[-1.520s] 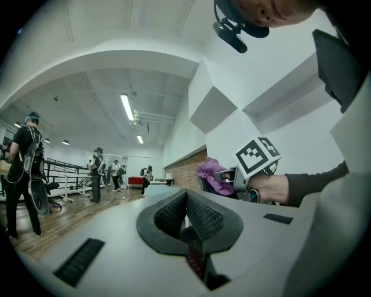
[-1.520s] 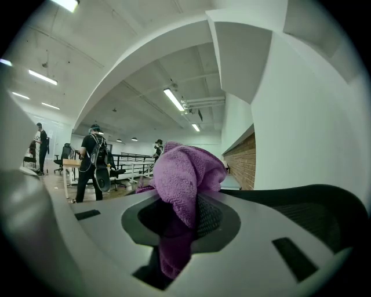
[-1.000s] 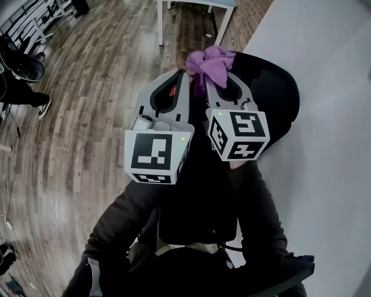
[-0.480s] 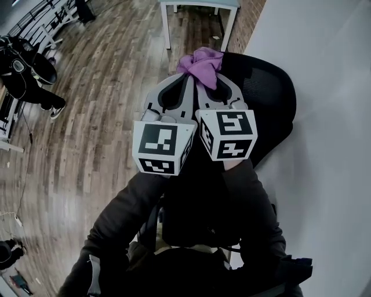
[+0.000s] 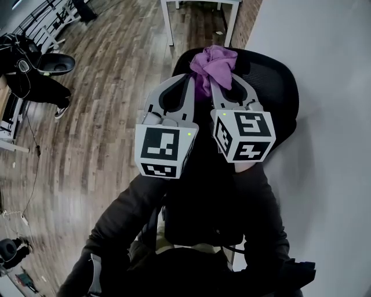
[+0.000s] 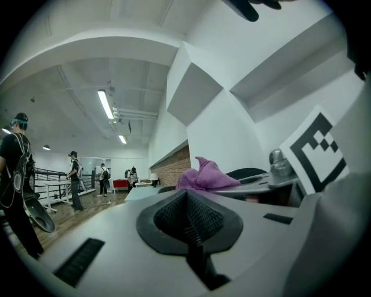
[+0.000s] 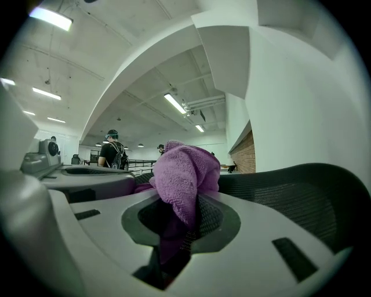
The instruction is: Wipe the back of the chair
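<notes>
A purple cloth [image 5: 213,62] is bunched at the top edge of the black mesh chair back [image 5: 272,87]. My right gripper [image 5: 210,81] is shut on the cloth, which spills up out of its jaws [image 7: 182,168]. In the right gripper view the chair back [image 7: 290,191] curves off to the right of the right gripper [image 7: 182,226]. My left gripper [image 5: 190,80] sits close beside the right one, shut with nothing between its pads. The left gripper view shows the left gripper [image 6: 188,220], with the cloth [image 6: 206,177] and the chair back [image 6: 249,173] just beyond it.
A white wall [image 5: 330,145] rises right of the chair. White table legs [image 5: 200,14] stand on the wooden floor [image 5: 98,116] beyond it. A person in black [image 5: 32,75] stands at far left, and other people [image 6: 74,180] stand farther down the room.
Both grippers and the cloth shifted slightly left along the chair's top edge, then back right. The person at far left has come further into view.
</notes>
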`<state>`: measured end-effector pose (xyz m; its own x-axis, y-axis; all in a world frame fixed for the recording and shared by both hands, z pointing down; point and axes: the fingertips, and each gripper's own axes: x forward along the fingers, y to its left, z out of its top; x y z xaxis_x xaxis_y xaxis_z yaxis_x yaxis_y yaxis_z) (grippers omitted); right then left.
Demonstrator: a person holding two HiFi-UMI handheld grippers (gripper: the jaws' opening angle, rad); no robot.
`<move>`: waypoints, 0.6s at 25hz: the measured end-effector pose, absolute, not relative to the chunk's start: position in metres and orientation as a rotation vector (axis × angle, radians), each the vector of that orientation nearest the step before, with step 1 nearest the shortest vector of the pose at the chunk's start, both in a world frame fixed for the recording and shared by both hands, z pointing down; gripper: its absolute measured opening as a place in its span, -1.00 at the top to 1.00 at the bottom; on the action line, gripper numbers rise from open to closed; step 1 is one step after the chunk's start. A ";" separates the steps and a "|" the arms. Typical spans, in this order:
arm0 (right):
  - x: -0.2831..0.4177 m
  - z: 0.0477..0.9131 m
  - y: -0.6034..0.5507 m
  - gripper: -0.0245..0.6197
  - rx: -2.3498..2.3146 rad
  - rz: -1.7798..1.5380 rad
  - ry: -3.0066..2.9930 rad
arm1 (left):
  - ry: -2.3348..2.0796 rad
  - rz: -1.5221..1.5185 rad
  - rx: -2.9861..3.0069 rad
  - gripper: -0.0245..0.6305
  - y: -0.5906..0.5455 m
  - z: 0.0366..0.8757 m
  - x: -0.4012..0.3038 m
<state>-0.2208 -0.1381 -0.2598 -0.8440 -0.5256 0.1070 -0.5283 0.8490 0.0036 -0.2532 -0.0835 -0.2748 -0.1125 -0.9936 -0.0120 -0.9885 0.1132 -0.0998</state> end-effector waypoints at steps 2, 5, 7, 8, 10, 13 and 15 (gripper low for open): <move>-0.218 -0.264 -0.143 0.68 0.820 0.079 -2.925 | 2.274 -0.077 -2.107 0.91 -0.084 -0.273 -0.240; -0.218 -0.263 -0.142 0.68 0.797 0.088 -2.921 | 2.298 -0.008 -2.246 0.86 -0.083 -0.256 -0.227; -0.220 -0.261 -0.142 0.68 0.778 0.086 -2.917 | 2.306 0.012 -2.307 0.55 -0.084 -0.245 -0.227; -0.220 -0.261 -0.143 0.68 0.768 0.089 -2.916 | 2.296 0.015 -2.324 0.45 -0.084 -0.243 -0.227; -0.220 -0.261 -0.143 0.68 0.750 0.107 -2.915 | 2.264 0.016 -2.343 0.36 -0.082 -0.243 -0.224; -0.221 -0.262 -0.145 0.68 0.705 0.162 -2.911 | 2.232 0.000 -2.398 0.17 -0.079 -0.237 -0.215; -0.221 -0.263 -0.146 0.68 0.672 0.188 -2.906 | 2.214 -0.054 -2.435 0.15 -0.085 -0.231 -0.208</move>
<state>-0.2209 -0.1460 -0.2630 -0.8878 -0.4250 0.1764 -0.4442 0.8917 -0.0871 -0.2085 -0.0850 -0.2306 0.0996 -0.9873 0.1241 -0.9921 -0.0890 0.0881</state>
